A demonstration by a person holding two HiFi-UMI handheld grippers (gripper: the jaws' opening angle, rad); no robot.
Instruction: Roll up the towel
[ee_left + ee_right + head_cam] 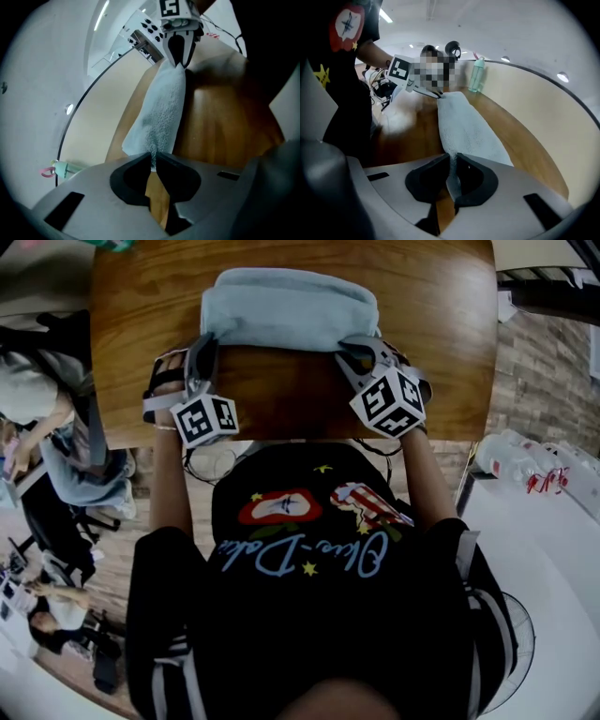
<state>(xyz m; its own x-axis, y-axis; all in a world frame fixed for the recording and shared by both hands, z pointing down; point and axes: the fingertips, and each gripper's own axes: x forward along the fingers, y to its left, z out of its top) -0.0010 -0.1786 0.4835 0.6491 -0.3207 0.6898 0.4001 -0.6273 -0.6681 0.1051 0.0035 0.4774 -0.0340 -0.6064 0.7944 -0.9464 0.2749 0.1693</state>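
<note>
We hold a light blue towel on the wooden table. It lies folded on the far half of the table, with the long side across and the near edge toward us. Our left gripper is clenched on the left corner of this near edge; in the left gripper view the terry cloth is pinched between the two dark pads. Our right gripper is clenched in the same way on the right corner, with a thin fold of cloth between its jaws. Both grippers point down and away from our body. A pale green bottle stands near the far left corner of the table, apart from the towel.
</note>
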